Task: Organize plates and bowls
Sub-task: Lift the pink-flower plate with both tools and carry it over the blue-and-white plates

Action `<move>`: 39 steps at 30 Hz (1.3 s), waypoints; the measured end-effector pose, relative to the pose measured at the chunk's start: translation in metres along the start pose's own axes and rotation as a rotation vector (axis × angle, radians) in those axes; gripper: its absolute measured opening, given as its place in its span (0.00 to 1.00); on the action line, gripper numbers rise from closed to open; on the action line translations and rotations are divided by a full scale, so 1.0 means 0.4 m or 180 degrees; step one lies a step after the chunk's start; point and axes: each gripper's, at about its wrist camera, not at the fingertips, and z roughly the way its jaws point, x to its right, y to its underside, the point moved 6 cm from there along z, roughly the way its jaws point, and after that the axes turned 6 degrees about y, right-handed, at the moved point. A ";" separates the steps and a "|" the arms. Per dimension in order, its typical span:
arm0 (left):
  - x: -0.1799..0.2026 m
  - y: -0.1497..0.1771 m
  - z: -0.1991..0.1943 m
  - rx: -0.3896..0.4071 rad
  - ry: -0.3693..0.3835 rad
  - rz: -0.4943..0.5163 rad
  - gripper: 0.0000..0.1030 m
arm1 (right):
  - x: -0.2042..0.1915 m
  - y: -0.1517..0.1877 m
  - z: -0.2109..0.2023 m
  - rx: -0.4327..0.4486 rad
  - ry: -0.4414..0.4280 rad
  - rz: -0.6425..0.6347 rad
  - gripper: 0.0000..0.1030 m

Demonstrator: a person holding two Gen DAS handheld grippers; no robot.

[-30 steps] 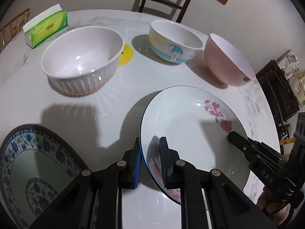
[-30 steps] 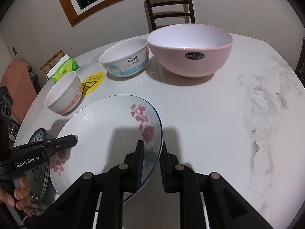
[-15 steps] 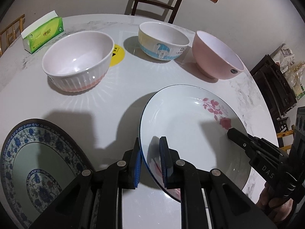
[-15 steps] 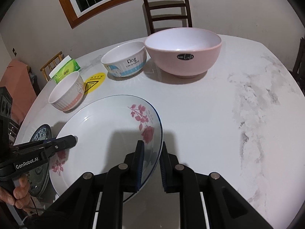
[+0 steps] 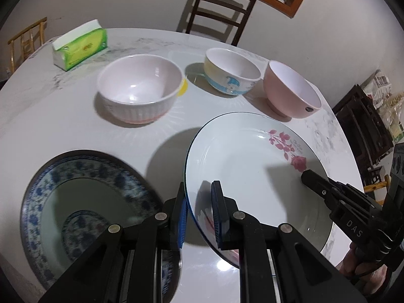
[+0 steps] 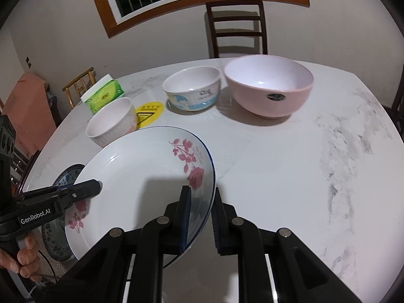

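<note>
Both grippers hold a white plate with pink roses [image 5: 252, 171] by opposite rims, lifted above the table; it also shows in the right wrist view [image 6: 141, 176]. My left gripper [image 5: 199, 209] is shut on its left rim. My right gripper [image 6: 200, 214] is shut on its right rim and appears in the left wrist view [image 5: 306, 175]. A blue-patterned plate [image 5: 83, 207] lies on the table to the left, partly under the lifted plate [image 6: 63, 179]. Three bowls stand behind: ribbed white-pink [image 5: 139, 91], cartoon-printed [image 5: 231, 72], plain pink [image 5: 290, 91].
A green tissue box [image 5: 79, 45] sits at the table's far left. A yellow sticker [image 6: 149, 109] lies between the bowls. A dark wooden chair [image 6: 237, 25] stands behind the round marble table [image 6: 315, 164]. Stacked dark stools [image 5: 363, 126] stand off the right edge.
The rose plate has risen and shifted left, now overlapping the blue-patterned plate. Both grippers moved with it and kept their hold.
</note>
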 end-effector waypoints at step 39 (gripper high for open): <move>-0.355 0.125 -0.254 0.0340 -0.0432 -0.0747 0.14 | -0.427 0.050 0.003 -0.0116 -0.0507 -0.0701 0.15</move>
